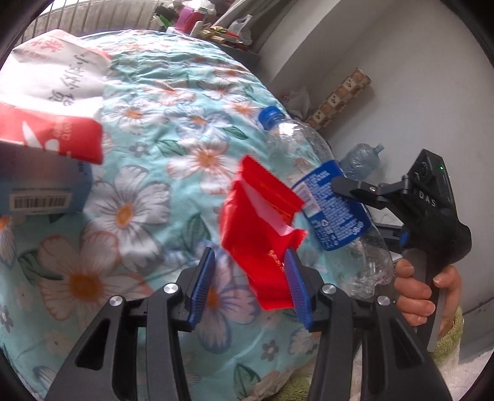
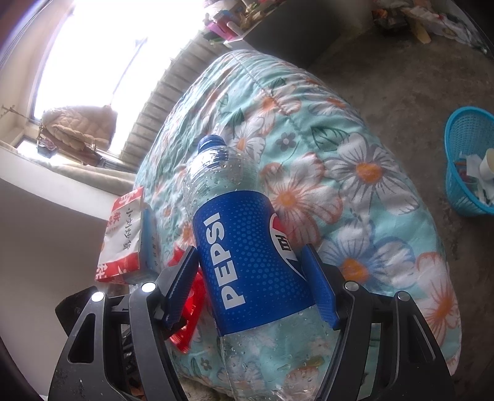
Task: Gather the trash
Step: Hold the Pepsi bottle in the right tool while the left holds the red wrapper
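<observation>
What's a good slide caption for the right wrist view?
Right gripper clamps an empty Pepsi bottle above a floral quilt.

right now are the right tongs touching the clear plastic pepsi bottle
Touching. The right wrist view shows both blue pads of the right tongs pressed against the clear plastic Pepsi bottle's blue label.

Bed: quilt [image 2: 355, 185], pale turquoise with large white, orange and blue flowers, quilted seams, fills the centre of both views.
Headboard [image 2: 173, 92]: slatted, running from 9 to 12 o'clock behind the quilt in the right wrist view.
Window [image 2: 92, 55]: at 10 o'clock, overexposed daylight; padded beige jacket [image 2: 80, 126] hanging before it.
Wall [image 1: 416, 77]: plain grey-white, 1 to 3 o'clock in the left wrist view; patterned roll [image 1: 339, 98] leaning against it.
Floor [image 2: 416, 77]: bare grey concrete, 1 to 3 o'clock in the right wrist view.
Shelf clutter [image 1: 210, 24]: at 12 o'clock, boxes and bags, too small to identify.
Green towel [image 1: 447, 339]: at 4 o'clock.
</observation>
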`<state>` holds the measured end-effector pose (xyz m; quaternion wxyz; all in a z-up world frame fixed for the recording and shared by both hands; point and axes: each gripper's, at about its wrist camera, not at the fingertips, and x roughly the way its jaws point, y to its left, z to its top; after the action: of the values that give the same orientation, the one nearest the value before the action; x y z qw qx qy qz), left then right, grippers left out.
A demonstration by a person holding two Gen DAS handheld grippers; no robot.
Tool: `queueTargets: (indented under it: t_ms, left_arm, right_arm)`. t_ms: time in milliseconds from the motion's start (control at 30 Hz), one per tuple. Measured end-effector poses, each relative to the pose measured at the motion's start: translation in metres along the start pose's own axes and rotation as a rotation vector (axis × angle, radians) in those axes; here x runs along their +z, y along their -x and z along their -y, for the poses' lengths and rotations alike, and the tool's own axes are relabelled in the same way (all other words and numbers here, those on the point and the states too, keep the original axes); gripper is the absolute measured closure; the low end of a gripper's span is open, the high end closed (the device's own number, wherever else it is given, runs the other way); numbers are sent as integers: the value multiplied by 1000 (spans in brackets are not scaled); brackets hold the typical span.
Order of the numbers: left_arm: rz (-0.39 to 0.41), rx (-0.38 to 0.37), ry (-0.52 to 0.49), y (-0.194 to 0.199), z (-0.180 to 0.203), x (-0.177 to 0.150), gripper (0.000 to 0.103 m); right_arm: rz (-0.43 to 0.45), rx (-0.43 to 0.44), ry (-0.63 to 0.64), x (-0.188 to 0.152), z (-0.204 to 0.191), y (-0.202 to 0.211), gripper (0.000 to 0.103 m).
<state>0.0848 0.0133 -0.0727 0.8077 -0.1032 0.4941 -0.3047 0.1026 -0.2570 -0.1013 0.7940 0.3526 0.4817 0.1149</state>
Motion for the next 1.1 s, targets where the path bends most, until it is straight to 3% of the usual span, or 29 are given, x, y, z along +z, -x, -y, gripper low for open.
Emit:
queueTargets:
  t_ms: [233,600,1100]
  left_arm:
    - [1,10,3,-12,-2,5,62]
    - [14,22,12,-13,-8,7,90]
    - [16,73,-59,-12,2,7,93]
  right_arm:
    - [-4,7,-1,0,1,-2,39]
    - [-15,-12,14,-3,-8,-5,40]
    - [-108,-76,109,-9,-29,-16,38]
